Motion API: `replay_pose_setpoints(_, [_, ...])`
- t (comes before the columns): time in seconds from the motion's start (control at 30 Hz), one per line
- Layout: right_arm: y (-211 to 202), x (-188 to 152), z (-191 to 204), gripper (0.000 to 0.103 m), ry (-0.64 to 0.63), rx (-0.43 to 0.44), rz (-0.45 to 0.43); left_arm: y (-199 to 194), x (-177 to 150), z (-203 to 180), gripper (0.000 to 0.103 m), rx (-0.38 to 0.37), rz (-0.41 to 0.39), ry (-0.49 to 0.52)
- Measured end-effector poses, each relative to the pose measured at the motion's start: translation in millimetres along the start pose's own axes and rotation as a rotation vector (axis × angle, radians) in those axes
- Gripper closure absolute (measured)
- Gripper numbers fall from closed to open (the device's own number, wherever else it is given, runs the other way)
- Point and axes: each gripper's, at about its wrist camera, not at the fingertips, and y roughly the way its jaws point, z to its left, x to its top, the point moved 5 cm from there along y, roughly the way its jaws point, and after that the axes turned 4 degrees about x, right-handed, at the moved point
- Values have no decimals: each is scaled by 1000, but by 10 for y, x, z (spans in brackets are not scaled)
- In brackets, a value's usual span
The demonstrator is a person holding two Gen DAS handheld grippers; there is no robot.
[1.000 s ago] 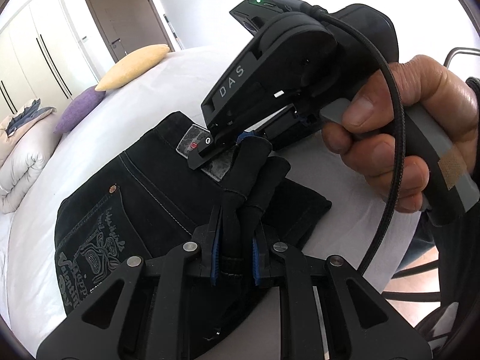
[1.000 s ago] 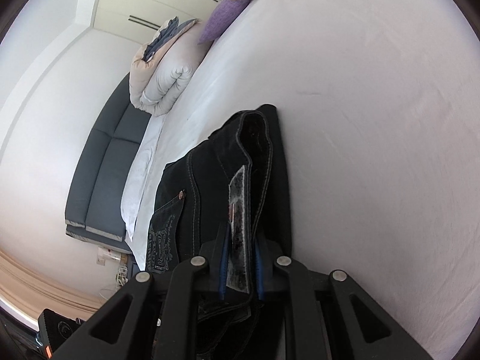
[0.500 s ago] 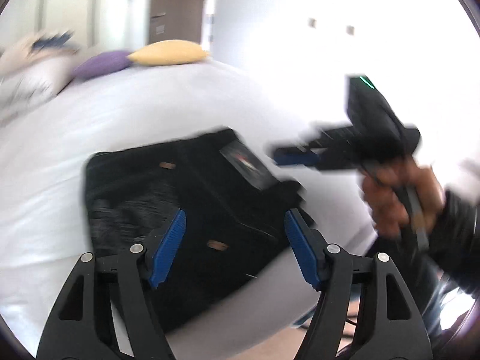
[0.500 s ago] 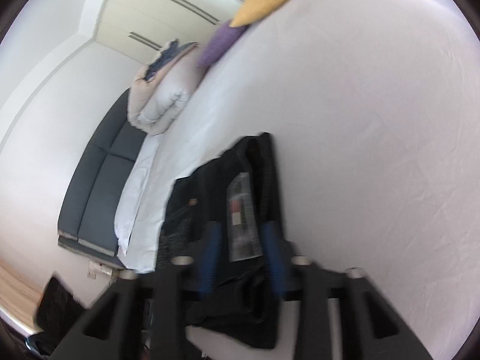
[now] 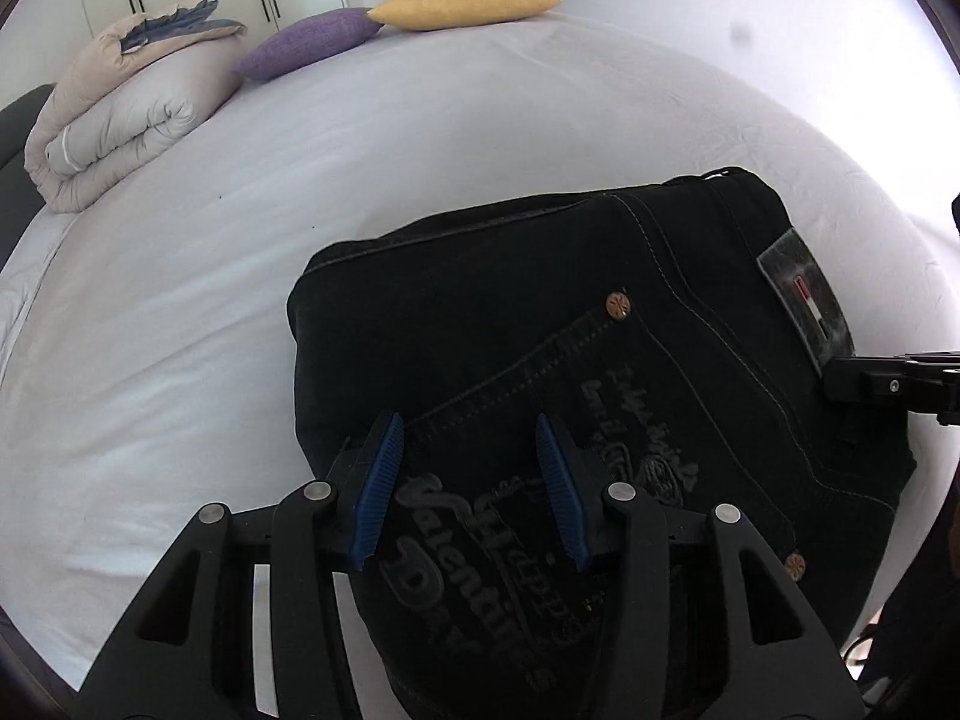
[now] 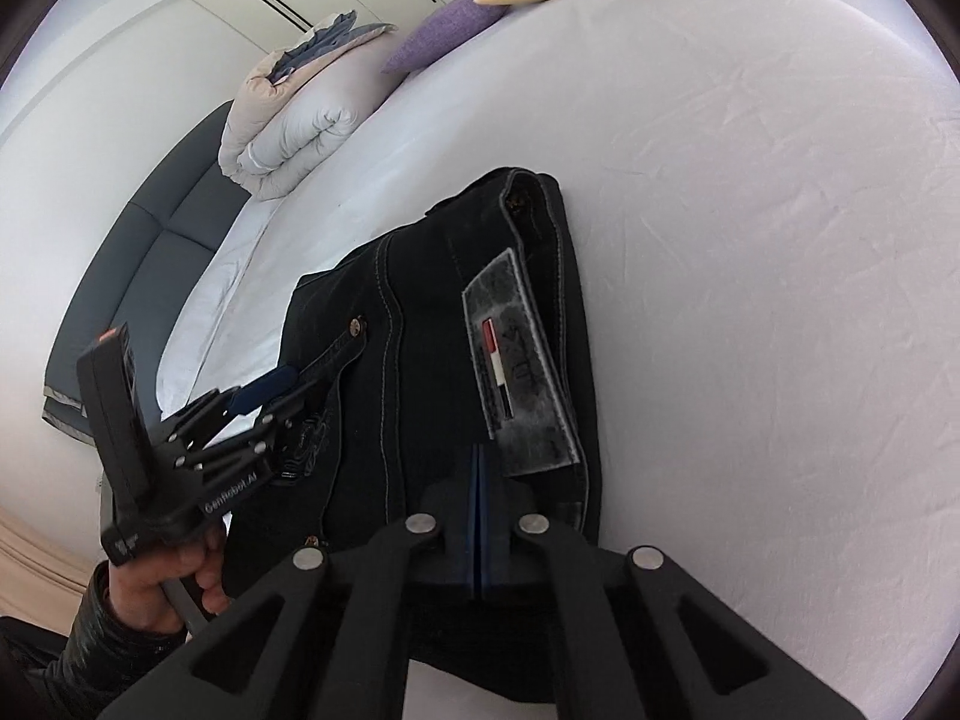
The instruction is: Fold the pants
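Your left claw (image 5: 474,483) is closing over the folded pants (image 5: 540,330) with nothing pinched, the pants lie on the bed (image 5: 240,228), and your right claw (image 6: 478,516) is clenched empty, so I judge only tidying remains.

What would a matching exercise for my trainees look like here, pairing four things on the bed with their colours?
Things:
1. pants
2. front pillow
3. second pillow
4. rolled duvet

Colours:
A. purple
B. beige and white
C. black
D. yellow

Pairs: 1-C, 2-D, 3-A, 4-B
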Motion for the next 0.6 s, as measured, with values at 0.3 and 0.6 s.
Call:
replay_pose_setpoints(0.3, [-187, -147, 75, 103, -11, -44, -52, 16, -97, -26, 60, 16, -4, 0])
replay_pose_setpoints(0.6, [-363, -376, 70, 103, -34, -80, -75, -190, -219, -100, 60, 24, -17, -1])
